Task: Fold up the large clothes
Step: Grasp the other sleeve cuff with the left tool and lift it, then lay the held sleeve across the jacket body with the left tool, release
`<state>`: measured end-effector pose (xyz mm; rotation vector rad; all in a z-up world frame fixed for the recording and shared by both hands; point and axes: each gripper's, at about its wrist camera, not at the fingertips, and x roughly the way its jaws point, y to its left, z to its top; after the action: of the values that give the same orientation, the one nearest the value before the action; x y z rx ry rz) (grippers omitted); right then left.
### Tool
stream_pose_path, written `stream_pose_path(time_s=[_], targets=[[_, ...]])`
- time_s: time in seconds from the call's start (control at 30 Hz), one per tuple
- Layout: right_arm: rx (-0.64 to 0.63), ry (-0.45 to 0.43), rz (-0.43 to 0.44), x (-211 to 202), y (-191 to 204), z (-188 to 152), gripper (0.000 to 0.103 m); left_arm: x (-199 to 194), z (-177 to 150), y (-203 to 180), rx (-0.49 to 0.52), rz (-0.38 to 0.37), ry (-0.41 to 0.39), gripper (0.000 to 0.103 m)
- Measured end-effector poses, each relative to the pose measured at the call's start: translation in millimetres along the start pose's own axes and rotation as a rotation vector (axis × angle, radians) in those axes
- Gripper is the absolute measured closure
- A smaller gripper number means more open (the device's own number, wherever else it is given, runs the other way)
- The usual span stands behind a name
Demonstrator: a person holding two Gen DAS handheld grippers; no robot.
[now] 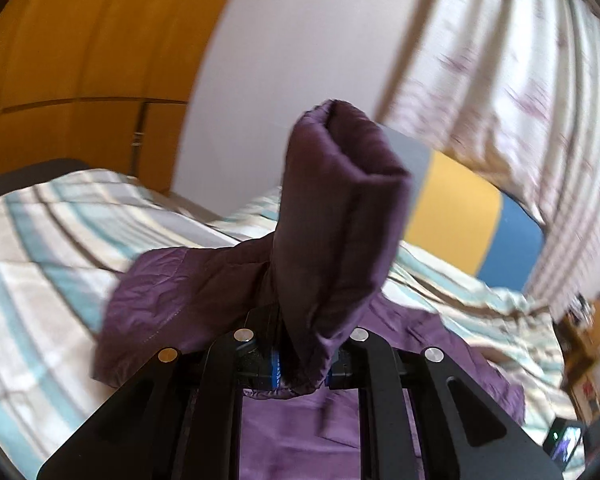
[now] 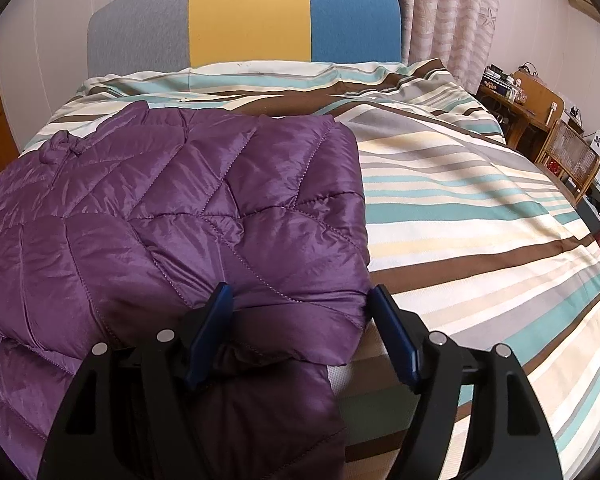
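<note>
A purple quilted jacket (image 2: pixel 180 200) lies spread over the left half of the striped bed (image 2: pixel 460 220). In the left wrist view my left gripper (image 1: pixel 304 372) is shut on a bunched end of a dark purple sleeve (image 1: pixel 332 208), which stands up in a thick roll above the fingers. The rest of the jacket (image 1: pixel 172 292) hangs and lies below it. My right gripper (image 2: pixel 300 294) is open and points down at the jacket's near right corner. Its blue fingers (image 2: pixel 210 328) straddle the puffy folded edge, and the dark lining shows under them.
The grey, yellow and blue headboard (image 2: pixel 252 20) closes the far end of the bed. Patterned curtains (image 1: pixel 500 60) and an orange wardrobe (image 1: pixel 80 40) flank a white wall. A cluttered wooden desk (image 2: pixel 532 112) and a wicker chair (image 2: pixel 572 160) stand right of the bed.
</note>
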<state>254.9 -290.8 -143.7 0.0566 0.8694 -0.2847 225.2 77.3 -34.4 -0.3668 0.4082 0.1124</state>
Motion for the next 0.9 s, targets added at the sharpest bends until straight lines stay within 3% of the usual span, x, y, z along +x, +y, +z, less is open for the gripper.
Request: stream_pose_path(time_s=[0.33, 0.47, 0.77, 0.8, 0.83, 0.87, 0.9], targets=[[0.013, 0.002, 0.013, 0, -1, 0, 0.030, 33, -47, -91, 0.209, -0.144, 0.148, 0.089], [0.026, 0.006, 0.025, 0, -3, 1, 0.028, 44, -68, -119, 0.282, -0.160, 0.197, 0.089], [0.024, 0.007, 0.019, 1, -3, 1, 0.028, 84, -110, -154, 0.349, -0.197, 0.324, 0.088], [0.023, 0.007, 0.019, 1, -3, 0, 0.028, 87, -115, -158, 0.353, -0.207, 0.340, 0.082], [0.024, 0.007, 0.019, 0, -3, 0, 0.028, 88, -117, -157, 0.353, -0.227, 0.362, 0.063], [0.025, 0.007, 0.021, 0, -3, 0, 0.028, 87, -118, -155, 0.348, -0.265, 0.390, 0.037], [0.027, 0.008, 0.023, 0, -3, 0, 0.028, 83, -119, -153, 0.345, -0.291, 0.410, 0.025]])
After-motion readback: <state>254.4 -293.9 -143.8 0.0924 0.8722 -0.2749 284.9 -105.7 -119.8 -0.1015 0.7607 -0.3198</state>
